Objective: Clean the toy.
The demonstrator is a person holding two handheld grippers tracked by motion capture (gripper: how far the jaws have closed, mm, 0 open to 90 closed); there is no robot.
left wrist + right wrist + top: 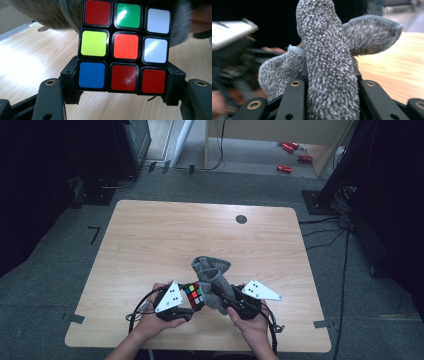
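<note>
Cube point(123, 47) sits clamped in my left gripper point(192, 306) just above the desk point(150, 240), so I hold it steady and press the grey cloth point(329, 75), pinched in my right gripper point(226, 304), flat across its face.

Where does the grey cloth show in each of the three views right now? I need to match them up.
High view: grey cloth sits low centre, bunched above the right claw, beside the Rubik's cube.
Left gripper view: the cloth is a blurred grey mass along the top edge, behind the cube.
Right gripper view: the cloth rises up the centre, pinched between the black jaws.
Shared landmark: the light wooden table.
</note>
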